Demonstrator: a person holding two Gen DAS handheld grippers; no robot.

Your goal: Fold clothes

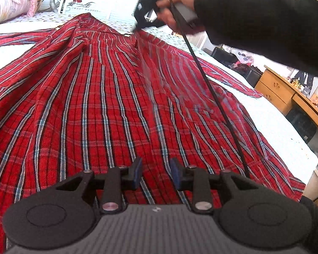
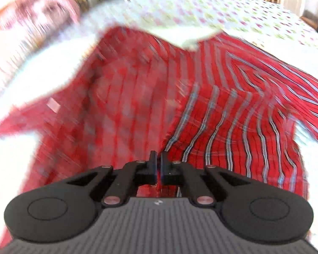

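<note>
A red plaid shirt (image 1: 84, 105) lies spread on the bed, collar end at the far side. My left gripper (image 1: 156, 172) is over its near hem, open, with the fabric showing in the gap and neither pad pressing on it. In the left wrist view my right gripper (image 1: 137, 28), held by a hand in a black sleeve (image 1: 265, 25), pinches the shirt near its far right shoulder and lifts a blurred fold. In the blurred right wrist view the right gripper (image 2: 158, 158) is shut on a ridge of the shirt (image 2: 212, 116).
The bed (image 1: 10, 48) has a white cover and a dotted sheet (image 2: 243, 10). Rolled bedding (image 1: 10, 2) sits at its far left. A wooden desk (image 1: 282, 89) with small items stands to the right. A black cable (image 1: 212, 89) hangs across the shirt.
</note>
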